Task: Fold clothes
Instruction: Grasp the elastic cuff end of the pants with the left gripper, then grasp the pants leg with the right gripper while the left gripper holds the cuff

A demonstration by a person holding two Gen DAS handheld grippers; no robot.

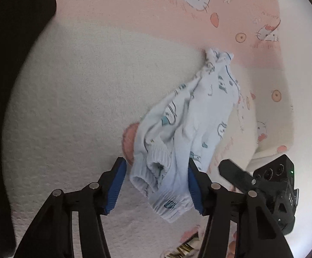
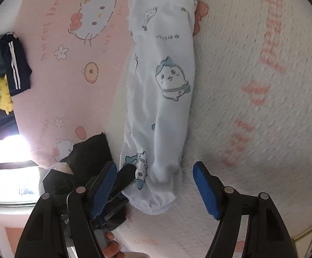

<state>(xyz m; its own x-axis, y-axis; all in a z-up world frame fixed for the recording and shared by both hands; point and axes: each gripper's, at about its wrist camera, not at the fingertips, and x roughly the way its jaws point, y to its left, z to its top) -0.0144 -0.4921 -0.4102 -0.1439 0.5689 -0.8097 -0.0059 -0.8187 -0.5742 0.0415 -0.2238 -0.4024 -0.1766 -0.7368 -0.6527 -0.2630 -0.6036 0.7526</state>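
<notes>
A white garment printed with small blue cartoon figures lies stretched across the bed, one end twisted. In the left wrist view its ribbed cuffs are bunched between the blue pads of my left gripper, which is shut on them. In the right wrist view the same garment runs away from me as a long roll. Its gathered near end lies between the wide-apart pads of my right gripper, which is open and touches nothing. A black finger of the left gripper reaches in at the garment's left edge.
The bed is covered by a pink and cream cat-print blanket. A navy garment with white stripes and a yellow plush toy lie at its left edge, by a bright window. A hand shows below.
</notes>
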